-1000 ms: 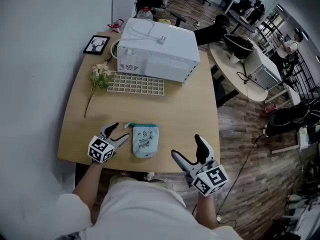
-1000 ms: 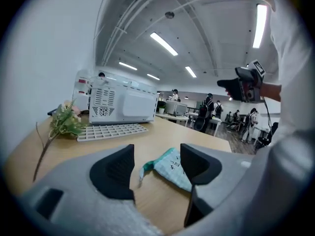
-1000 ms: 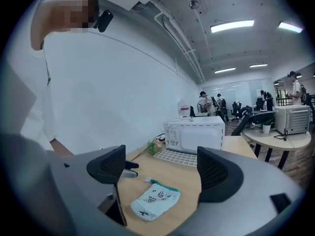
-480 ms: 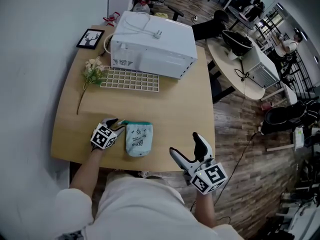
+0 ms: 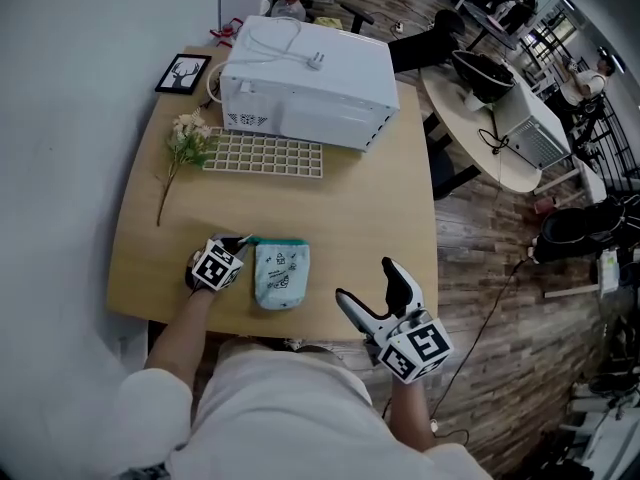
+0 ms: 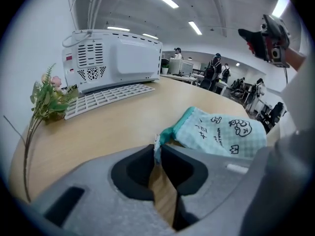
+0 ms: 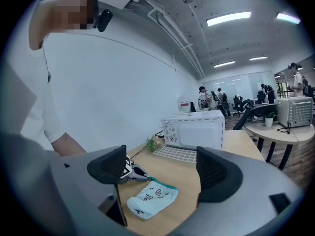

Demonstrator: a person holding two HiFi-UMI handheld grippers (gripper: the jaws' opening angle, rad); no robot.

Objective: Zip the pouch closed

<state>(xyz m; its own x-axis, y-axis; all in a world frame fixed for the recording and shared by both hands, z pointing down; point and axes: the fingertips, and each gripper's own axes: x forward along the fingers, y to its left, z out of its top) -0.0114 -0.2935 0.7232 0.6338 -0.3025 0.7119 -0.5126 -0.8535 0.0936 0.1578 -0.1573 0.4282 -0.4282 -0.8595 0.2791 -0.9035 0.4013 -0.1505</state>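
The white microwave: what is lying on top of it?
A white power cord with its plug lies looped on the microwave top. Where the cord runs down behind is hidden by the body.

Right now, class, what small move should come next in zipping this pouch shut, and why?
Probably bring the open right gripper across to steady the pouch. The left gripper has just been closing and now pinches the pouch's teal corner, while the right one hangs apart from it, so a counter-hold seems missing.

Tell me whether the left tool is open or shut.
Shut: the left tool has just been closing, and its jaws now pinch the thin tab at the teal corner of the pouch.
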